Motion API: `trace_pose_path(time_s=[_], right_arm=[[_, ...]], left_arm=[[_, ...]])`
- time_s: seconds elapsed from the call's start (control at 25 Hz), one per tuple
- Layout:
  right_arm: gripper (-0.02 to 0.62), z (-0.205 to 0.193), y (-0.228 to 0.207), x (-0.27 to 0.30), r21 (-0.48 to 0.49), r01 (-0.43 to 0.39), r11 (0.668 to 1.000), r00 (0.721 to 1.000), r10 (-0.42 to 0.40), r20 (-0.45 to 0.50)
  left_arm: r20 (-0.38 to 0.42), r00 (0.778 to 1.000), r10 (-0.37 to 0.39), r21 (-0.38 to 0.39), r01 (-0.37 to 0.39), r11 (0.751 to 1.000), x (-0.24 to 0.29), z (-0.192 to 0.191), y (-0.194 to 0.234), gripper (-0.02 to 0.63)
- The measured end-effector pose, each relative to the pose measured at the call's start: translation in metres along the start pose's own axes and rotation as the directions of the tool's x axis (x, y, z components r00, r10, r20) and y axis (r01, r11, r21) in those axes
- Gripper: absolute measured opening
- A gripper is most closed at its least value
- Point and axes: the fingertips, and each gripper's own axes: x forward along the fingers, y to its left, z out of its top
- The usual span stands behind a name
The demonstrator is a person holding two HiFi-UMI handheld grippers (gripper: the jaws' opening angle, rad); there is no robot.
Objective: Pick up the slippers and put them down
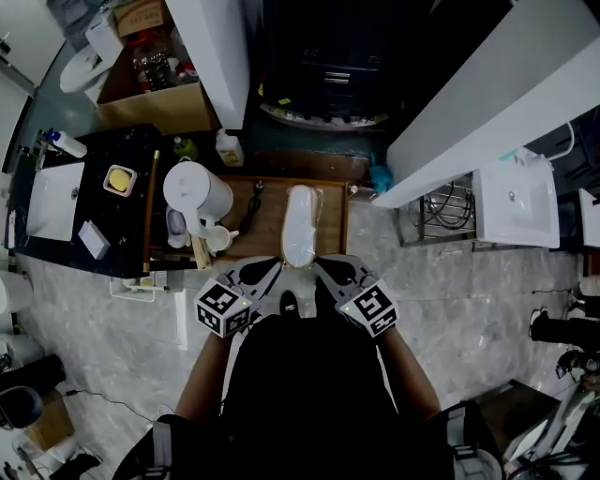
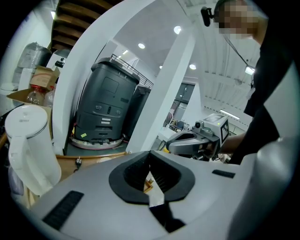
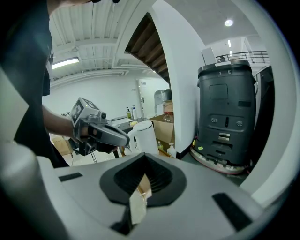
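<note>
Both closed and empty, left gripper [image 1: 274, 270], right gripper [image 1: 322, 267], white slipper [image 1: 300, 225] just ahead.

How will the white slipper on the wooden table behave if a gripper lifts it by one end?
The white slipper looks thin and soft, so it is probably light and may droop at the free end. It lies flat on the wooden table, so rolling seems unlikely.

No legible text, numbers or brands. Print on cardboard box [image 1: 142, 16]: too small to read.
</note>
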Motion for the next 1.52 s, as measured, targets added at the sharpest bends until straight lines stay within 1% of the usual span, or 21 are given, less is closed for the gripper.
trace_pose_path(time_s=[0.12,0.32,0.4,0.56,0.64,0.8,0.92,1.12,1.2,1.28,1.32,1.4,1.52], right_arm=[[0.008,-0.012,-0.013,0.003,0.012,-0.014,1.000,1.000,0.015,-0.021],[0.009,-0.041,-0.027,0.015,0.016,-0.061,0.998,0.995,0.062,-0.074],[0.009,-0.048,-0.031,0.019,0.027,-0.080,0.996,0.993,0.082,-0.086],[0.011,-0.065,-0.040,0.030,0.055,-0.101,0.993,0.987,0.107,-0.121],[0.015,-0.074,-0.046,0.036,0.051,-0.105,0.993,0.983,0.112,-0.148],[0.061,-0.092,-0.055,0.047,0.067,-0.115,0.991,0.972,0.126,-0.197],[0.078,-0.103,-0.061,0.056,0.085,-0.129,0.988,0.964,0.145,-0.222],[0.114,-0.127,-0.067,0.070,0.122,-0.161,0.979,0.941,0.190,-0.280],[0.117,-0.134,-0.069,0.077,0.126,-0.169,0.977,0.934,0.200,-0.297],[0.121,-0.141,-0.073,0.083,0.139,-0.169,0.976,0.928,0.205,-0.311],[0.123,-0.143,-0.075,0.086,0.149,-0.166,0.975,0.926,0.206,-0.316],[0.126,-0.147,-0.079,0.091,0.183,-0.159,0.970,0.925,0.212,-0.316],[0.154,-0.156,-0.082,0.098,0.245,-0.153,0.957,0.919,0.229,-0.322]], left_arm=[[-0.013,1.000,0.003,-0.012,-0.003,1.000,0.012,-0.004,0.006,0.012],[-0.043,0.999,-0.018,0.004,0.018,1.000,0.035,-0.019,0.013,0.012],[-0.061,0.998,-0.014,-0.015,0.013,1.000,0.042,-0.025,0.017,0.012],[-0.086,0.996,0.007,-0.081,-0.014,0.997,0.052,-0.037,0.029,0.014],[-0.105,0.994,0.020,-0.089,-0.029,0.996,0.058,-0.042,0.038,0.014],[-0.146,0.989,0.040,-0.102,-0.055,0.993,0.067,-0.053,0.052,0.014],[-0.181,0.982,0.055,-0.109,-0.076,0.991,0.075,-0.065,0.063,0.014],[-0.229,0.971,0.067,-0.142,-0.101,0.985,0.086,-0.087,0.078,0.018],[-0.247,0.966,0.070,-0.157,-0.111,0.981,0.089,-0.095,0.083,0.041],[-0.273,0.959,0.074,-0.165,-0.123,0.979,0.091,-0.103,0.088,0.079],[-0.284,0.956,0.076,-0.168,-0.128,0.977,0.091,-0.107,0.091,0.084],[-0.302,0.950,0.079,-0.178,-0.138,0.974,0.093,-0.116,0.097,0.091],[-0.344,0.936,0.072,-0.203,-0.149,0.968,0.096,-0.134,0.106,0.125]])
